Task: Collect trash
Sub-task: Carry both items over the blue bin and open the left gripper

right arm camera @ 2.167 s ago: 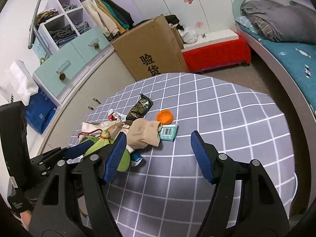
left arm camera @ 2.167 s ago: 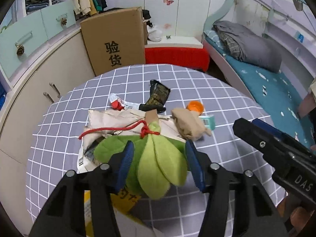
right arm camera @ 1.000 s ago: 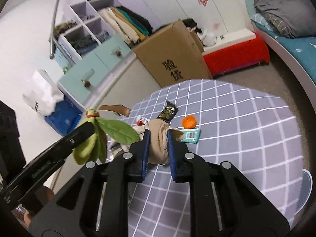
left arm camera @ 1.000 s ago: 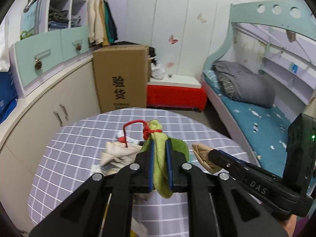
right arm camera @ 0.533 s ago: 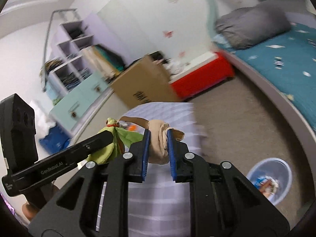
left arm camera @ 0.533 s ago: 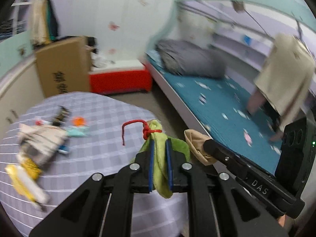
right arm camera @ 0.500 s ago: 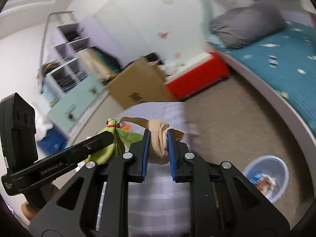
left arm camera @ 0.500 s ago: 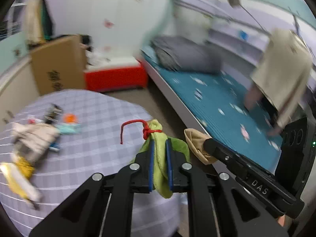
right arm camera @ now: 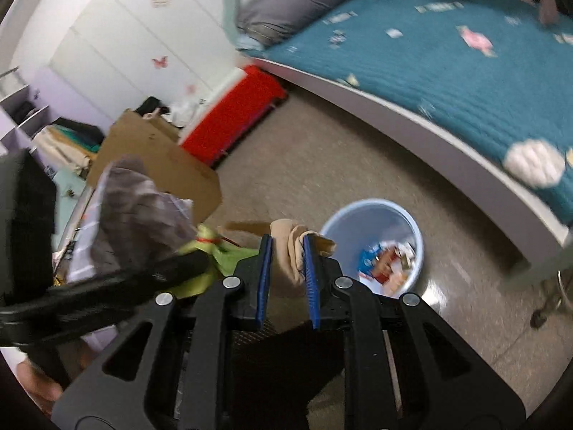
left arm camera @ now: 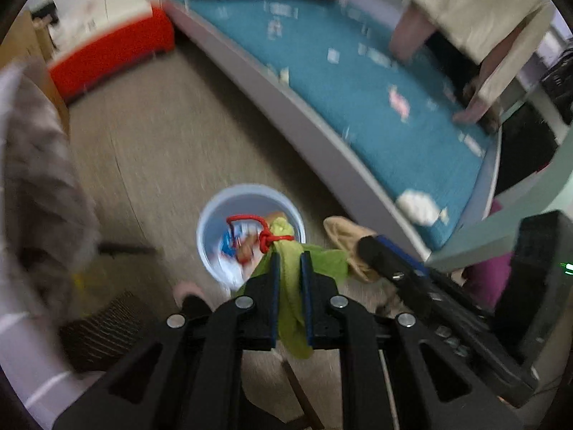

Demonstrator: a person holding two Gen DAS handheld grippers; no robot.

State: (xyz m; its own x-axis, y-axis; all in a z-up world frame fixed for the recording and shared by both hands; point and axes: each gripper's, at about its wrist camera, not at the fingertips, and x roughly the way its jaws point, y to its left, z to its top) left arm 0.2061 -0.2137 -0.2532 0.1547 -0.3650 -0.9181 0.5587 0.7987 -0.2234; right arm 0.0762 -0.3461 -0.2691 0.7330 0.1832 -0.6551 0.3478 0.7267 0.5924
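My left gripper [left arm camera: 289, 256] is shut on a green leaf-shaped cloth [left arm camera: 292, 286] tied with a red string [left arm camera: 258, 227], held above a light blue waste bin [left arm camera: 215, 215] on the floor. The bin holds several wrappers. My right gripper [right arm camera: 288, 240] is shut on a tan rag [right arm camera: 292, 254], held just left of the same bin [right arm camera: 412, 227]. In the left wrist view the right gripper [left arm camera: 361, 247] with the tan rag [left arm camera: 343, 233] is to the right of the bin. In the right wrist view the left gripper and green cloth [right arm camera: 200, 247] are at the left.
A bed with a teal cover [left arm camera: 358, 82] runs along the right. A red bench [left arm camera: 107, 50] and a cardboard box [right arm camera: 157, 157] stand at the back. The grey checked tablecloth [left arm camera: 35, 165] hangs at the left. A person [left arm camera: 476, 18] is on the bed.
Both grippers have swung from the table toward the floor and tilted down. The blue bin is now right below the held green cloth and beside the tan rag.
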